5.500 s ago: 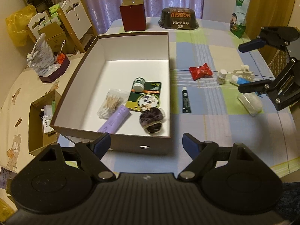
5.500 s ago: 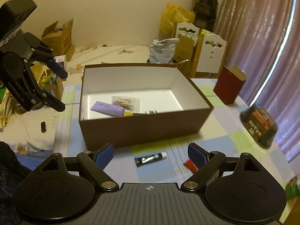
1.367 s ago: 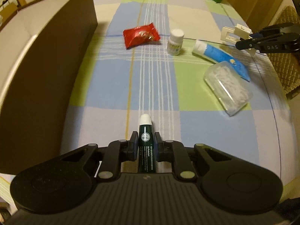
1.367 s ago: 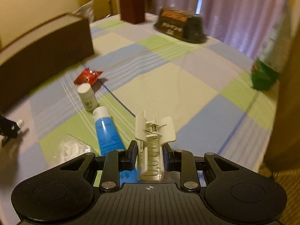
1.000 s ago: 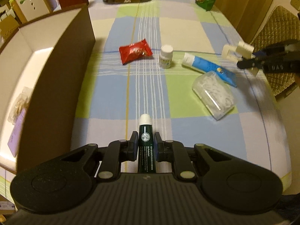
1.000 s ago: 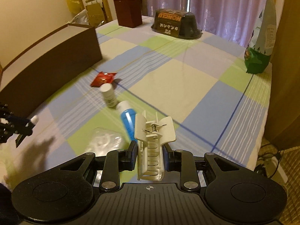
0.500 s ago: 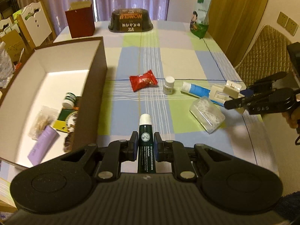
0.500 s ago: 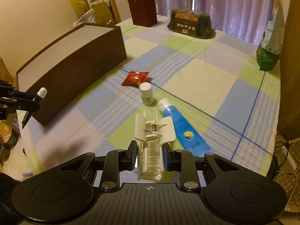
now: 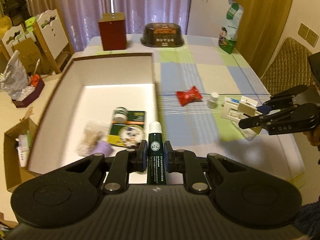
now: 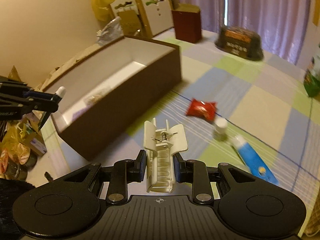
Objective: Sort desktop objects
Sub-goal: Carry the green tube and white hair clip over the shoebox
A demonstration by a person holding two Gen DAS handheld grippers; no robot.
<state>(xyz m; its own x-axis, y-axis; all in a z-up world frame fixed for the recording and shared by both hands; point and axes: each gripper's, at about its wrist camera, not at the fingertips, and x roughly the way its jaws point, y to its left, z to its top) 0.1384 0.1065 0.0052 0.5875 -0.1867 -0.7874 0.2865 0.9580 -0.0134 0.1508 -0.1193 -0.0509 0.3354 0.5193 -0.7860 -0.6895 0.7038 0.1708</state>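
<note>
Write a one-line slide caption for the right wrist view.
Right gripper holds a white hair clip above the checked tablecloth, beside the brown box.

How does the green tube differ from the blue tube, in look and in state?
The green tube is dark and slim; the blue tube is bright and wider. The green tube is clamped in the left tool, above the table; the blue tube lies on the tablecloth. Both have white caps.
</note>
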